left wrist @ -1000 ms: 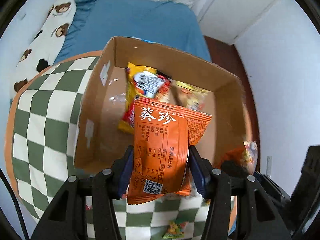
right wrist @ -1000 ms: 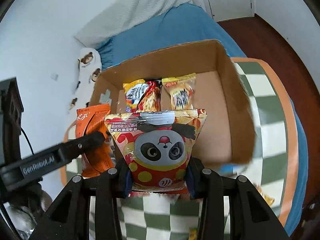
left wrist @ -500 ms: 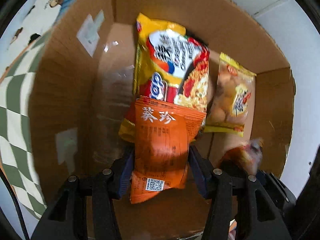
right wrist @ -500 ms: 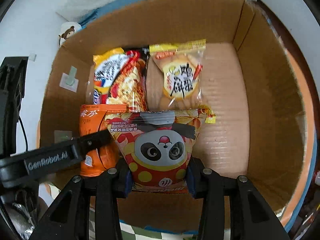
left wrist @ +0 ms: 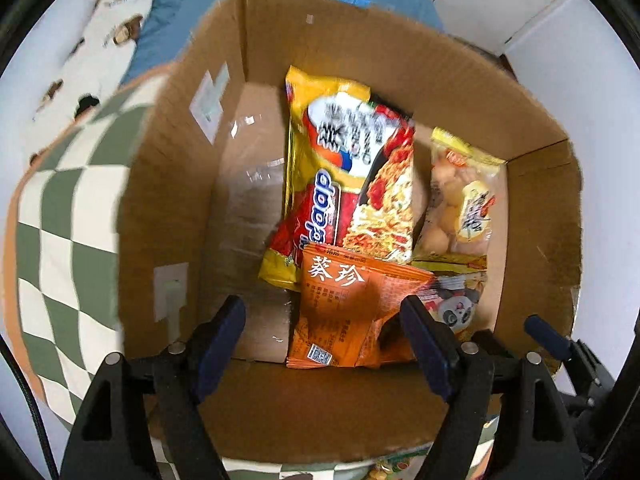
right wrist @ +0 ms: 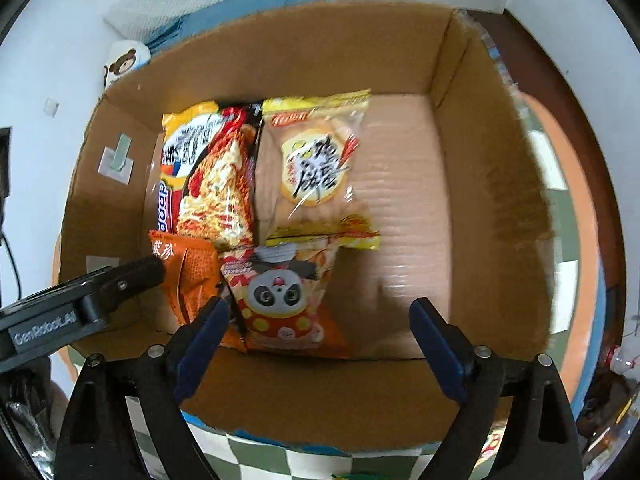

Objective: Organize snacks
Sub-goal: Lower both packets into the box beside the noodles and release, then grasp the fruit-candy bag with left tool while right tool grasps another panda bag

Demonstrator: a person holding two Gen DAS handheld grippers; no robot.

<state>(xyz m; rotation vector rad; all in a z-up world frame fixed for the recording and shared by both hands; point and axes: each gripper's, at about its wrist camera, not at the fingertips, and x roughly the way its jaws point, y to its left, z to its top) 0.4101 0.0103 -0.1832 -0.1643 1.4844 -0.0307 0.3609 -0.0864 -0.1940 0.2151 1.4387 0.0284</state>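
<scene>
Two hand-held grippers point almost straight down, side by side. The left hand-held gripper has its jaws opening, blue-padded fingers spread apart and pressing on nothing. The right hand-held gripper is opening too, its jaws spread wider, pads clear. In the right wrist view, one left finger reaches in from the side.

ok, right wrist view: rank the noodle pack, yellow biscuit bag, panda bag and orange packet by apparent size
1. noodle pack and yellow biscuit bag: look alike, no ranking between them.
2. panda bag: nearer the camera, so this rank is unsure.
3. orange packet: smallest as seen, but partly hidden behind the left gripper's finger and the panda bag.
</scene>
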